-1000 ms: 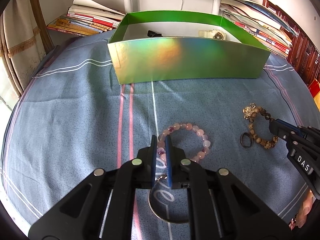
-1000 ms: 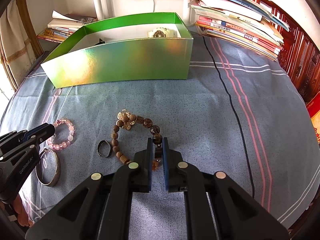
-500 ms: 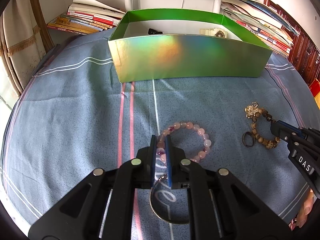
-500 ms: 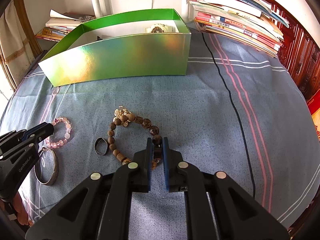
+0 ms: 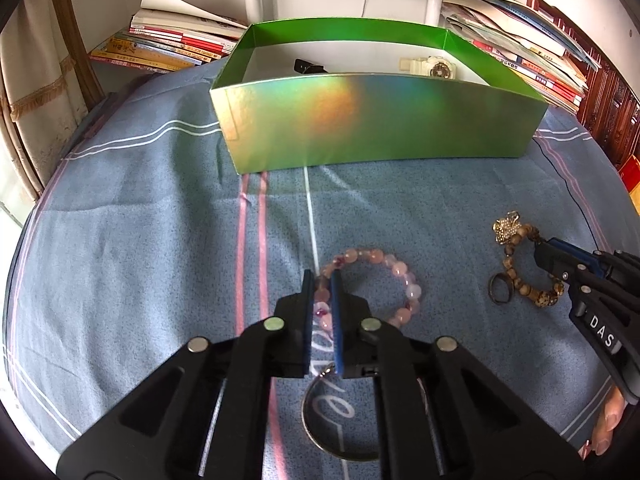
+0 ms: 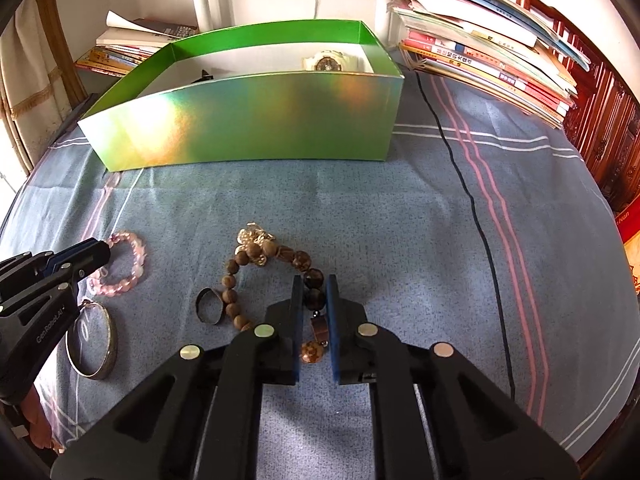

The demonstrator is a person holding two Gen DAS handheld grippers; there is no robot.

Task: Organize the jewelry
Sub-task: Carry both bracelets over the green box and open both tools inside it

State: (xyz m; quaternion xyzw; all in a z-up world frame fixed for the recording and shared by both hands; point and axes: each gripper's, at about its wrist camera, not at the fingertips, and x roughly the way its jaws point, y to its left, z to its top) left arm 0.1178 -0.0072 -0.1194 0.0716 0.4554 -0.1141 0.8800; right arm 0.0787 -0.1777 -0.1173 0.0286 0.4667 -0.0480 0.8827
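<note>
- Left wrist view: your left gripper (image 5: 322,280) is clamped on the near-left arc of the pink bracelet (image 5: 400,276). The bracelet lies flat on the blue cloth (image 5: 120,240) as a slightly stretched loop, its long axis running left to right.
- A silver bangle (image 5: 316,432) lies flat under the gripper body, partly hidden (you can only see its near arc).
- Off to the right, the brown bead bracelet (image 5: 516,280) runs mostly away from you, its gold charm (image 5: 508,230) at the far end. A dark ring (image 5: 500,292) sits just left of it.
- Right wrist view: your right gripper (image 6: 312,292) is clenched on the dark beads at the right side of the brown bead bracelet (image 6: 232,280).
- The green box (image 6: 248,128) stands well beyond the jewelry, its long side facing you, with a pale watch (image 6: 326,62) inside at the far right.
</note>
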